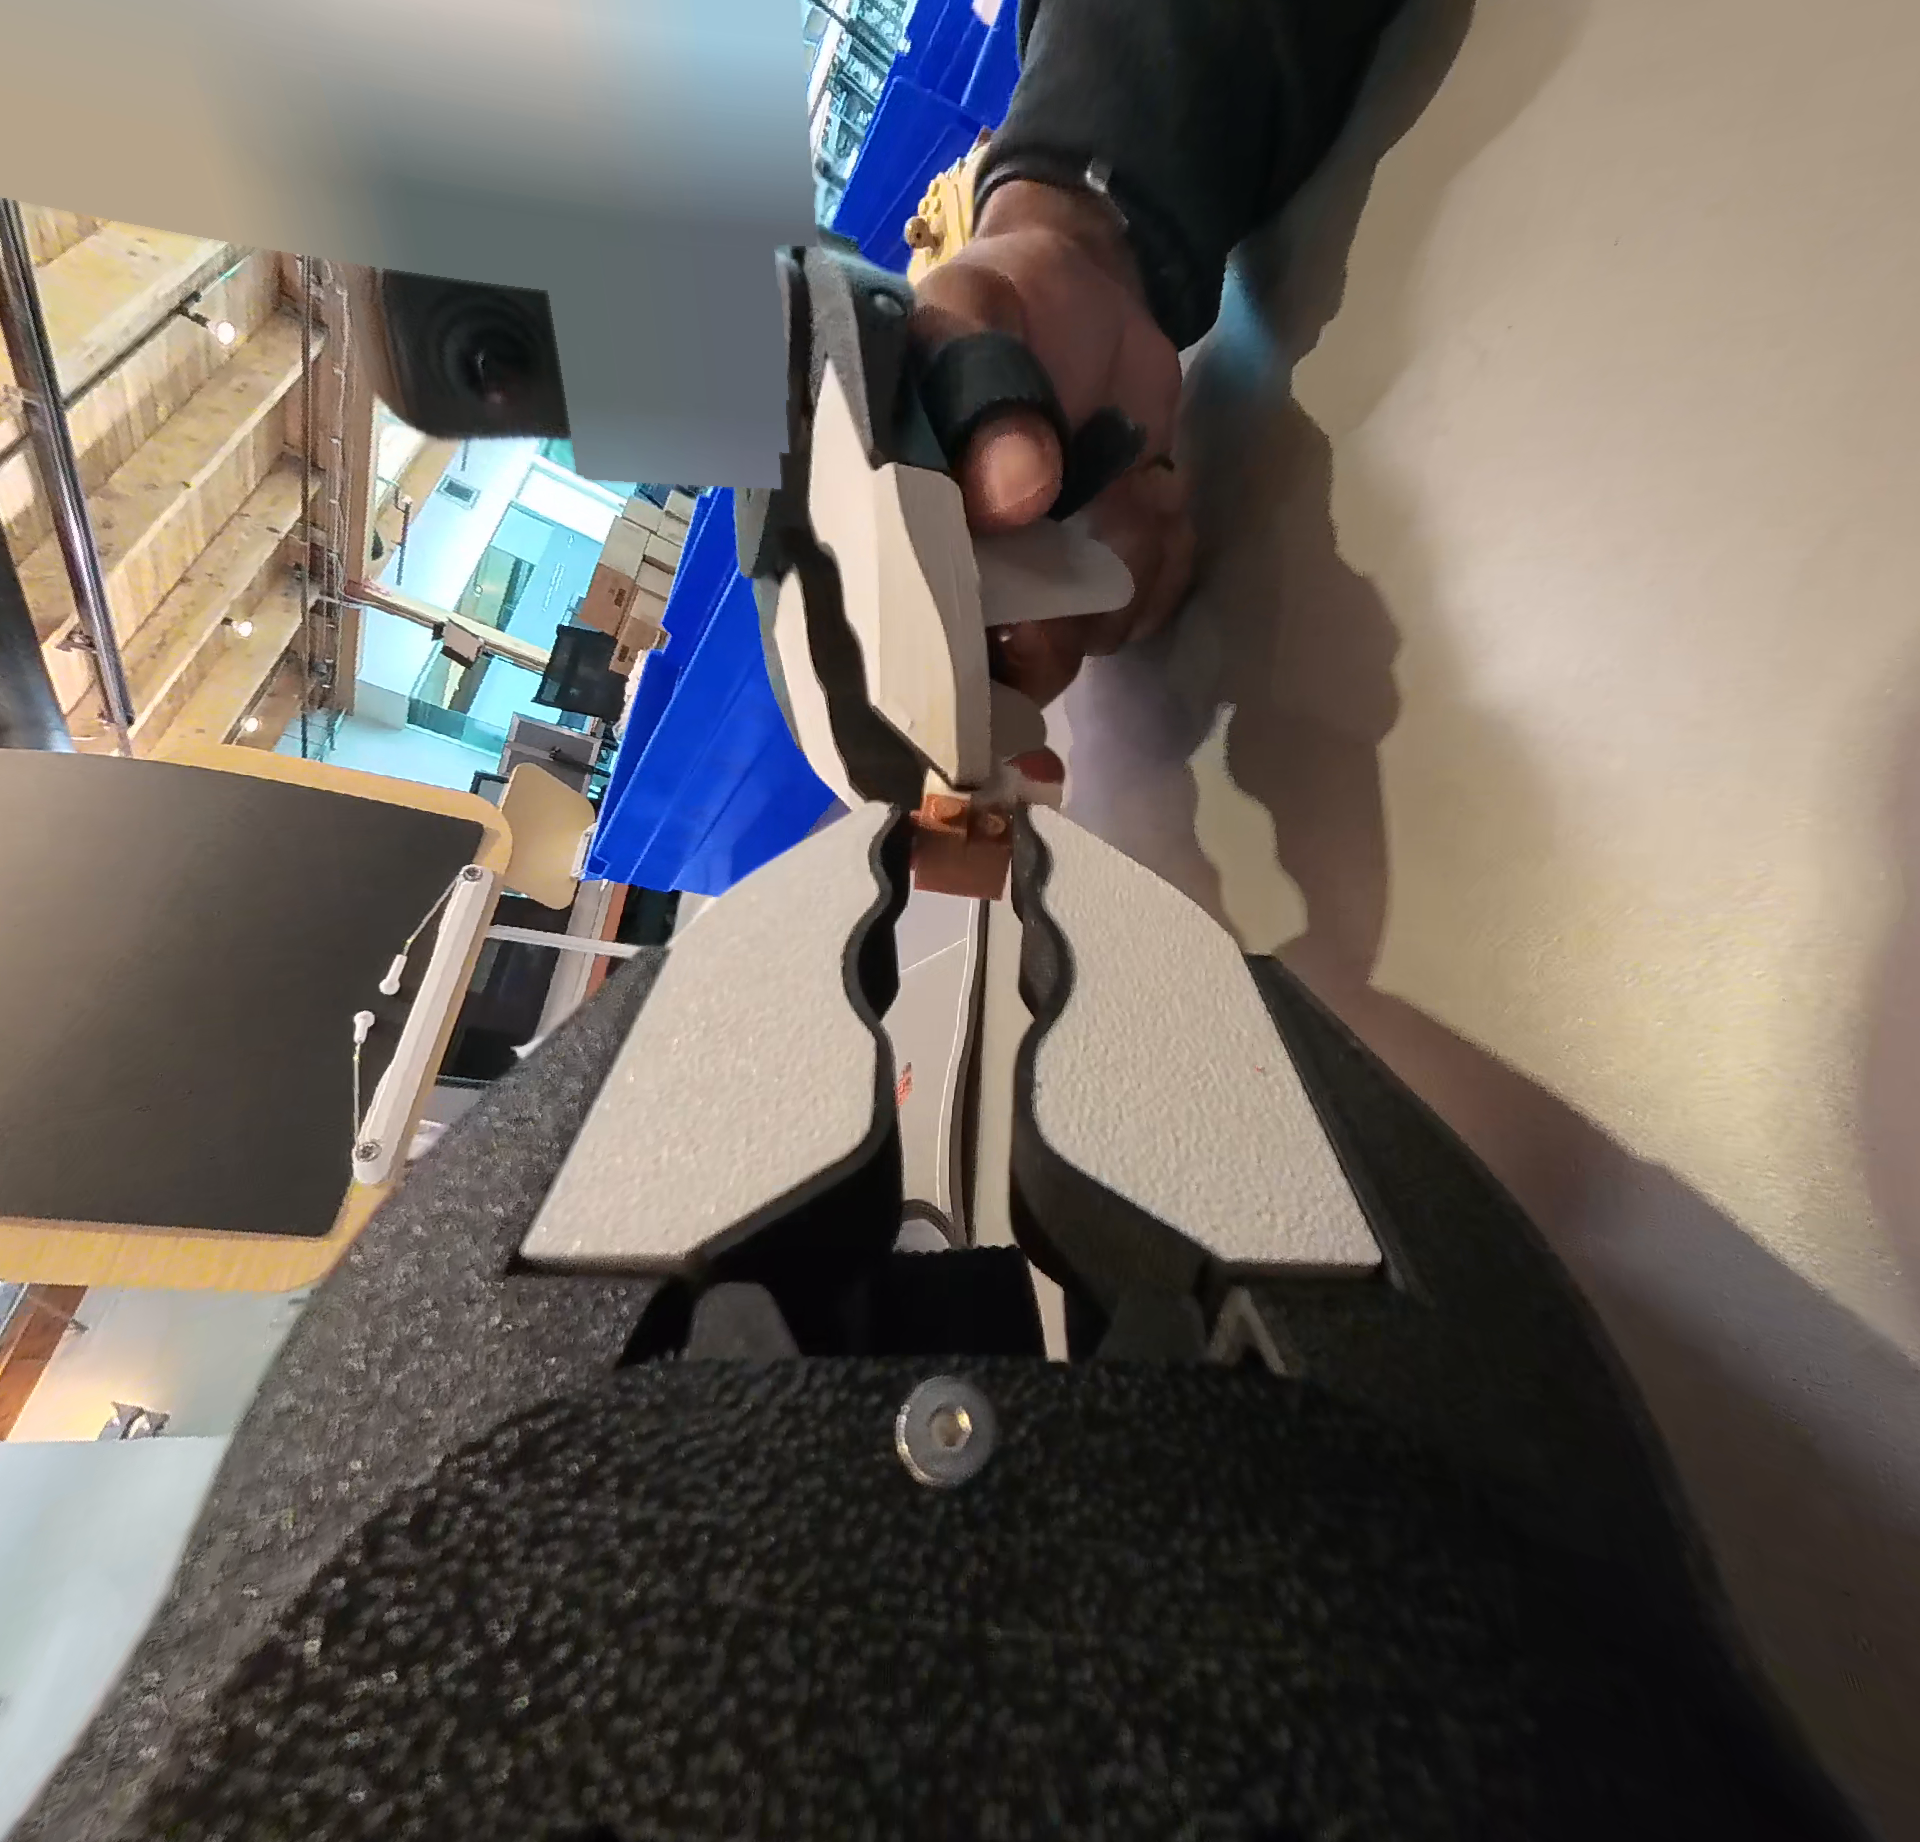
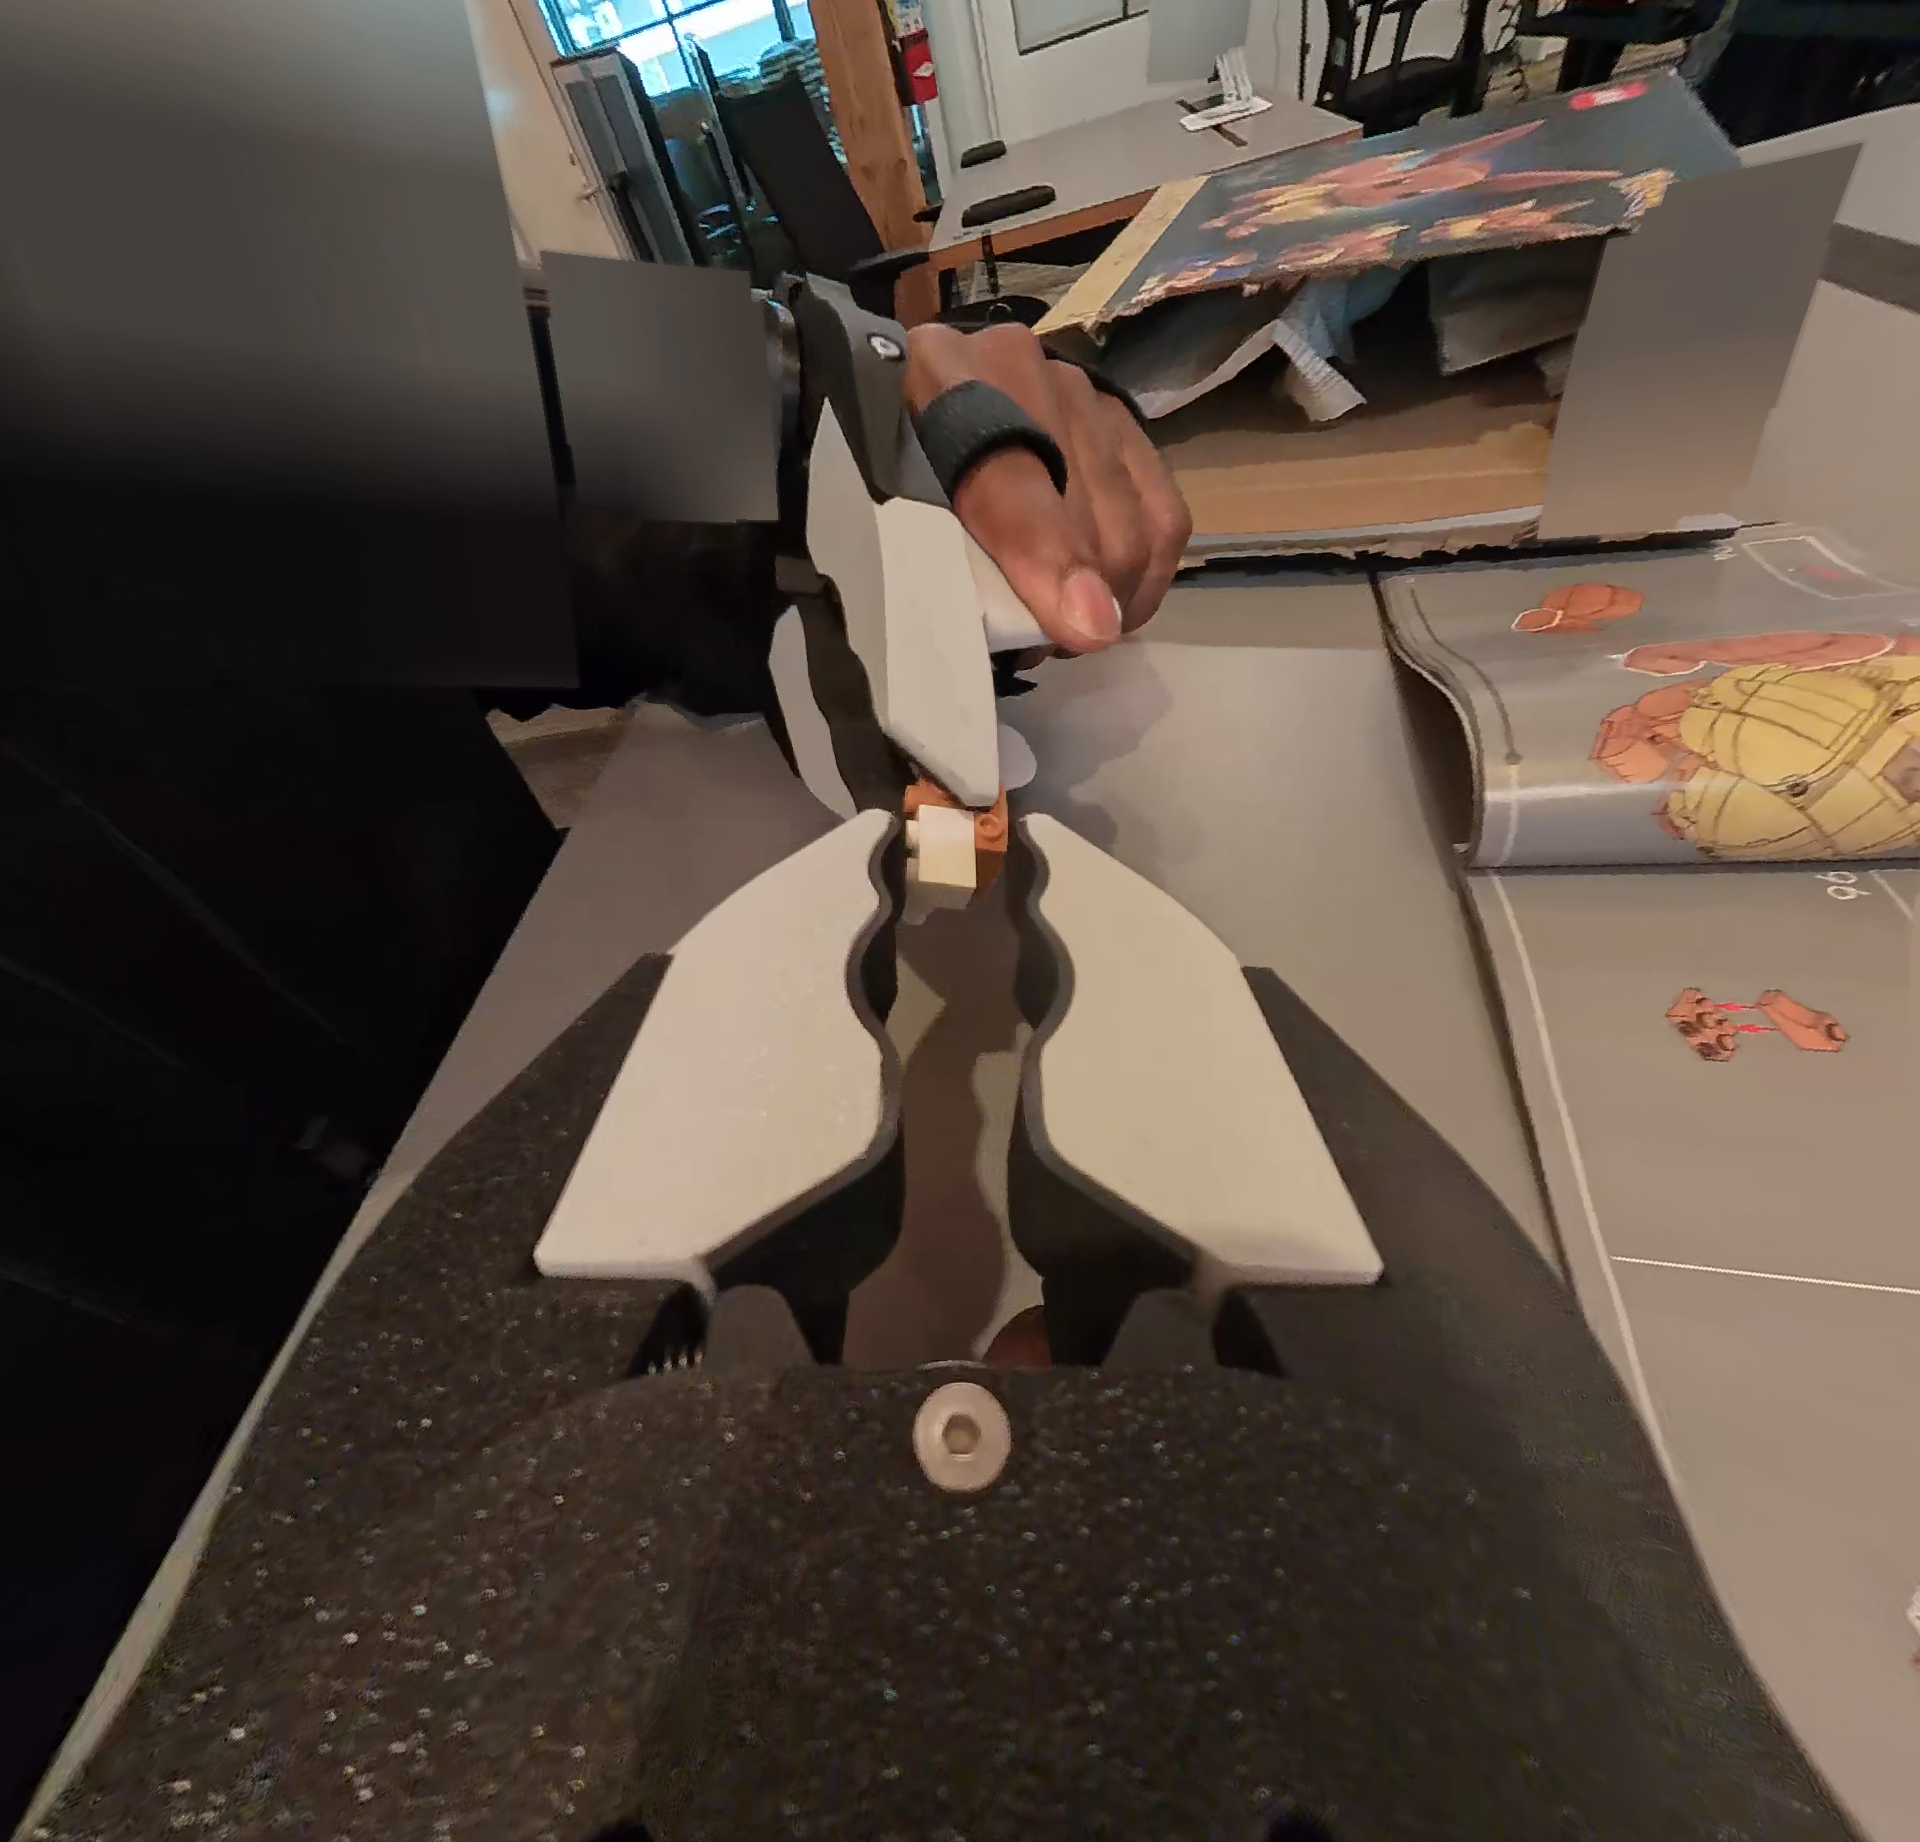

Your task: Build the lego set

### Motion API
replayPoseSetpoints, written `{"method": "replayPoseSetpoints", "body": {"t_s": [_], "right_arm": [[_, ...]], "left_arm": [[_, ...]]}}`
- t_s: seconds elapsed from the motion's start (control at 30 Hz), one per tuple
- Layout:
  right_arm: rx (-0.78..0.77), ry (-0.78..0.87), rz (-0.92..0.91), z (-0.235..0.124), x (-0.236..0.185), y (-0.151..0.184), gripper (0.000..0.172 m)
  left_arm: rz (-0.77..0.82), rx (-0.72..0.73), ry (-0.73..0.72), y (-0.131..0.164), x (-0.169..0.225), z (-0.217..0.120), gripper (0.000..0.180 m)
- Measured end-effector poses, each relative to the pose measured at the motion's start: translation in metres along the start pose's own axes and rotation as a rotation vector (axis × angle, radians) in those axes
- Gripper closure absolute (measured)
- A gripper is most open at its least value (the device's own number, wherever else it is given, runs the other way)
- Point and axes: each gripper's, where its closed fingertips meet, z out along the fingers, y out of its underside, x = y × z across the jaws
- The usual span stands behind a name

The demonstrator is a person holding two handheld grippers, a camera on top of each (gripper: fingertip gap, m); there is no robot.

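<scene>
brown brick (image 1: 958, 870) and attached cream brick (image 2: 943, 862) clenched by both grippers' jaws.

Bricks (image 2: 951, 857) between tongs; booklet (image 2: 1704, 712) right.

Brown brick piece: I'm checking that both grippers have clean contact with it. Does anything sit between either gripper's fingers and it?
Nothing visible does. The left gripper has the brown brick piece directly between its fingers. The right gripper closes on the same small assembly, the white brick joined to the brown brick piece; no other object intervenes.
</scene>
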Motion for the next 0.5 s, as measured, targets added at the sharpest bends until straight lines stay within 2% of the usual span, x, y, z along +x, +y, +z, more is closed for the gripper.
{"method": "replayPoseSetpoints", "body": {"t_s": [0.2,0.3,0.4,0.5], "right_arm": [[0.024,0.066,-0.066,-0.003,0.008,-0.003,0.154],[0.029,0.080,-0.109,-0.005,0.010,-0.003,0.154],[0.014,0.093,-0.162,-0.006,0.012,0.000,0.154],[0.000,0.114,-0.231,-0.006,0.011,0.002,0.154]], "left_arm": [[-0.137,-0.002,0.009,0.010,-0.005,-0.002,0.158],[-0.342,0.000,0.078,0.018,-0.005,-0.004,0.154],[-0.574,0.083,0.144,0.013,-0.009,-0.007,0.154],[-0.714,0.140,0.193,0.007,-0.011,-0.009,0.155]]}}
